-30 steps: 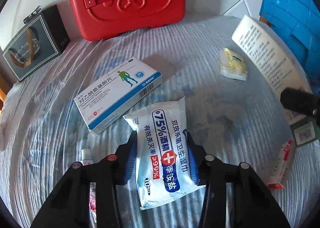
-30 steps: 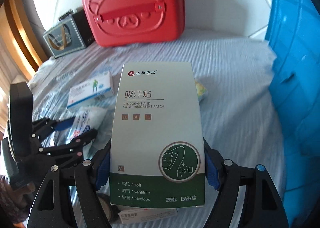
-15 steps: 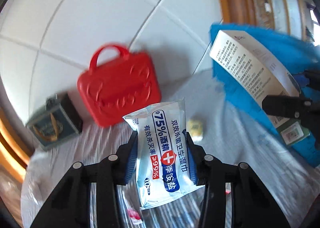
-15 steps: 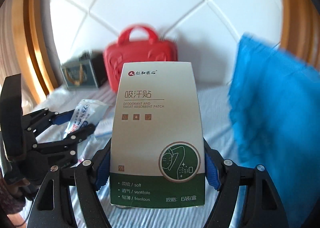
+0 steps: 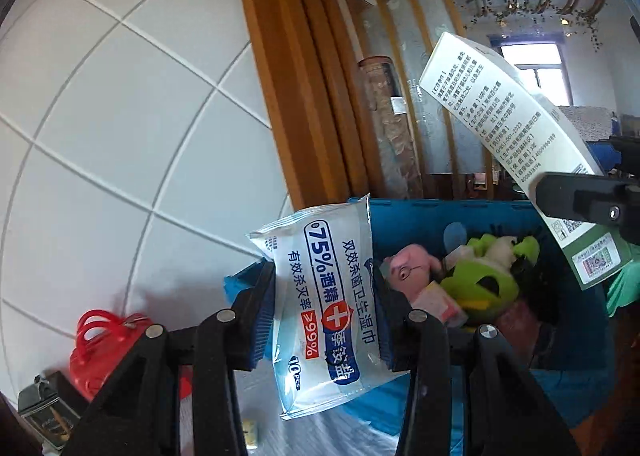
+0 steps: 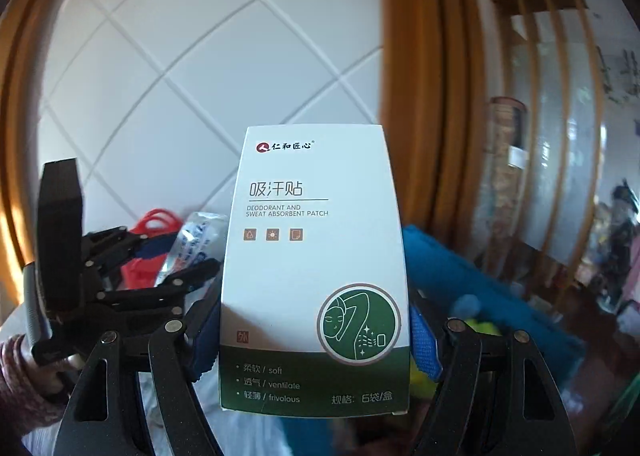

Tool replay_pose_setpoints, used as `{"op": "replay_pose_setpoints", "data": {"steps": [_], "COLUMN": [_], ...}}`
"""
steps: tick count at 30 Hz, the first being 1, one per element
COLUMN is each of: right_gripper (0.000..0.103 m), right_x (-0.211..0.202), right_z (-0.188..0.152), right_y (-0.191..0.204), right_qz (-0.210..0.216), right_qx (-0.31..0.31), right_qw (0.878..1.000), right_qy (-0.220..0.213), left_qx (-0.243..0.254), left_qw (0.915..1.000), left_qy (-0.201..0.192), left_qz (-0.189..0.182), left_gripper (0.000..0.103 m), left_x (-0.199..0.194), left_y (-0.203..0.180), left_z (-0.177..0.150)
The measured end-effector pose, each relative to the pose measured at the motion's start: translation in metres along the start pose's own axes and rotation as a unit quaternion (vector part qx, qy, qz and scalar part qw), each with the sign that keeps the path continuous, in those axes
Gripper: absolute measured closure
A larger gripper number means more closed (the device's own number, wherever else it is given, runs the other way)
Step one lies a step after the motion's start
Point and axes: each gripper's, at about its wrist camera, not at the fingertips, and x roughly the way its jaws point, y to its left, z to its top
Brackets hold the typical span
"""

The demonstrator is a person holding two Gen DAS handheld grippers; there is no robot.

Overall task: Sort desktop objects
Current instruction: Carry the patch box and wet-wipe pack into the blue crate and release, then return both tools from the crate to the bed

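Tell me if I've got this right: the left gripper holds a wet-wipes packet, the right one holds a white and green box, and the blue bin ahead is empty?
Not quite: the blue bin is not empty. The left wrist view shows a pink toy and a green toy inside. The left gripper does hold the wipes packet, and the right gripper the white and green box.
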Motion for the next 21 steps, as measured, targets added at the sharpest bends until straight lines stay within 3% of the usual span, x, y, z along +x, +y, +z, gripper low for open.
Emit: {"op": "replay_pose_setpoints", "data": {"steps": [6,8,9,10,11,12,14,17,21], "right_gripper": [0.026,0.026,0.026,0.026,0.025,0.018,0.007,0.007,0.007], "right_x": [0.049,0.070,0.079,0.091,0.096,0.102,0.105,0.100,0.086], "right_z": [0.030,0.037,0.039,0.043,0.044,0.047,0.053,0.059,0.055], "right_y": [-0.090,-0.109,-0.124,-0.132,-0.140,-0.150,-0.164,-0.171,-0.180], "right_qz": [-0.029,-0.028,-0.024,-0.021,-0.021,-0.023,-0.016,-0.010,0.008], "right_qx": [0.035,0.054,0.069,0.077,0.083,0.096,0.107,0.111,0.117], "right_qw": [0.998,0.997,0.996,0.994,0.993,0.992,0.992,0.992,0.992], "right_qy": [0.045,0.056,0.060,0.069,0.078,0.077,0.067,0.056,0.037], "left_qx": [-0.014,-0.012,-0.014,-0.020,-0.031,-0.042,-0.053,-0.054,-0.058], "left_qw": [0.9996,0.9992,0.9988,0.9983,0.9977,0.9973,0.9967,0.9959,0.9944], "left_qy": [0.022,0.035,0.038,0.036,0.031,0.023,0.020,0.025,0.035], "left_qz": [0.007,0.014,0.026,0.040,0.051,0.056,0.058,0.069,0.081], "left_gripper": [0.058,0.052,0.040,0.018,0.007,0.000,0.000,0.000,0.000], "left_x": [0.064,0.081,0.090,0.094,0.099,0.103,0.104,0.105,0.095], "left_y": [-0.042,-0.053,-0.055,-0.056,-0.054,-0.052,-0.050,-0.051,-0.052], "left_z": [0.056,0.067,0.073,0.078,0.083,0.087,0.093,0.097,0.079]}}
